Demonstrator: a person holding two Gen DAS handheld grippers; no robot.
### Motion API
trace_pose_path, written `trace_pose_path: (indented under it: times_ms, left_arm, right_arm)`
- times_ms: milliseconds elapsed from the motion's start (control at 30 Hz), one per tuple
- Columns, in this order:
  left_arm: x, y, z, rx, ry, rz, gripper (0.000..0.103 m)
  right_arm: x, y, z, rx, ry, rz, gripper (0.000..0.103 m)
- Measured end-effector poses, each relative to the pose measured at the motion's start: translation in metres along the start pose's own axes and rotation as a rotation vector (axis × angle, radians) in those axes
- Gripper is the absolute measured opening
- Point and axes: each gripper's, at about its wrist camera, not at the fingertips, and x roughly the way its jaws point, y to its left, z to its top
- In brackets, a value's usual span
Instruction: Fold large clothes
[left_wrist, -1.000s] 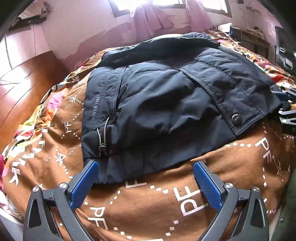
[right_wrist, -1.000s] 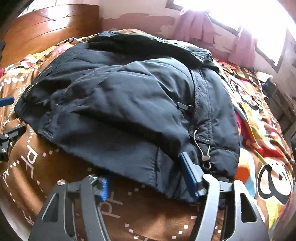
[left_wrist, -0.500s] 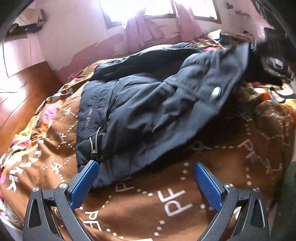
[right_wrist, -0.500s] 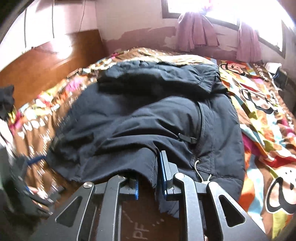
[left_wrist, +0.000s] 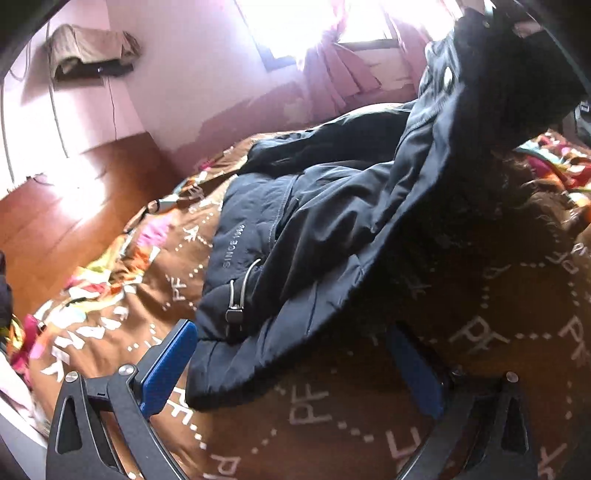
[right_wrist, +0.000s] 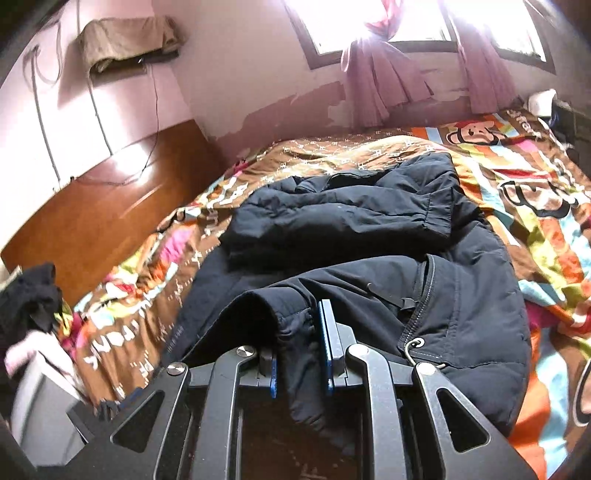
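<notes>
Your right gripper (right_wrist: 300, 350) had just been closing, and its blue pads were pinching the hem of the dark navy padded jacket (right_wrist: 369, 240), a fold of the fabric bunched between them and hanging below. That held edge stood raised above the brown patterned bedspread with white lettering (left_wrist: 332, 413), while the rest of the jacket lay spread across the bed, its collar end toward the window with pink curtains (right_wrist: 380, 74). Your left gripper (left_wrist: 291, 365) hung with its blue pads spread wide and nothing between them, its left pad (left_wrist: 166, 365) just beside the jacket's lower corner near the grey drawcord toggle (left_wrist: 234, 314). The wooden headboard (right_wrist: 92, 214) stood to the left.
</notes>
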Motion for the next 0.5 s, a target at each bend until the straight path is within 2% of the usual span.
trace_pose_path:
  times_ms: [167, 200, 300, 400, 467, 500]
  left_arm:
    - [0.017, 0.003, 0.001, -0.010, 0.048, 0.026, 0.102]
    - [0.020, 0.005, 0.002, -0.015, 0.049, 0.046, 0.097]
    - [0.028, 0.015, 0.004, -0.043, 0.062, 0.079, 0.071]
    - [0.031, 0.026, 0.007, -0.093, 0.070, 0.054, 0.061]
    - [0.027, 0.028, 0.012, -0.095, 0.040, 0.058, 0.051]
    - [0.023, 0.030, 0.015, -0.091, 0.018, 0.065, 0.041]
  right_arm:
    - [0.000, 0.001, 0.003, 0.005, -0.007, 0.003, 0.016]
    - [0.000, 0.001, 0.002, -0.002, -0.008, 0.001, 0.016]
    - [-0.001, 0.002, -0.002, -0.019, -0.009, -0.015, 0.016]
    - [-0.005, 0.000, -0.008, -0.032, -0.007, -0.037, 0.016]
    - [-0.007, -0.001, -0.013, -0.059, -0.010, -0.073, 0.016]
    - [-0.009, -0.001, -0.017, -0.078, -0.012, -0.101, 0.015]
